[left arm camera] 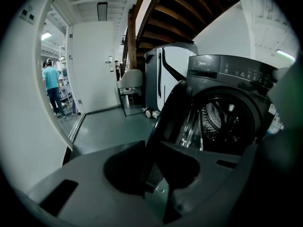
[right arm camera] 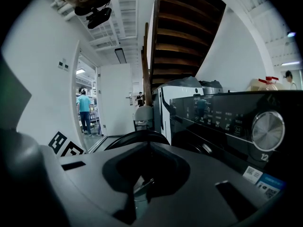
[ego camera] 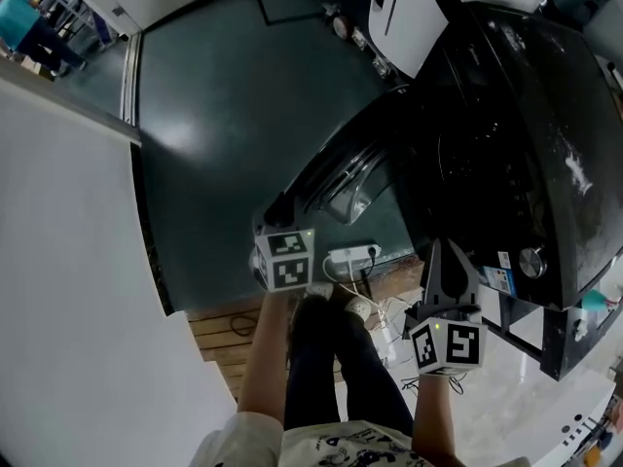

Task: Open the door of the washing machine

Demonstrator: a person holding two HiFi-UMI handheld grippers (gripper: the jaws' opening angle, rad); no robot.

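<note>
The black front-loading washing machine (ego camera: pixel 526 163) stands at the right, and its round door (ego camera: pixel 341 178) hangs open toward the left. In the left gripper view the door's rim (left arm camera: pixel 173 112) runs down between the jaws, with the steel drum (left arm camera: pixel 222 122) open behind it. My left gripper (ego camera: pixel 277 212) (left arm camera: pixel 154 174) is shut on that door edge. My right gripper (ego camera: pixel 446 256) (right arm camera: pixel 144 174) hovers in front of the machine's control panel, jaws together and holding nothing. The panel's dial (right arm camera: pixel 267 130) shows at the right, and the door's top (right arm camera: pixel 137 136) lies just beyond the jaws.
A white wall (ego camera: pixel 68 261) closes the left side. A white appliance (ego camera: pixel 409 17) stands behind the washer. A power strip with cables (ego camera: pixel 352 257) lies on the floor by the person's feet. A person in a teal shirt (left arm camera: pixel 49 86) stands beyond the doorway. Stairs slope overhead.
</note>
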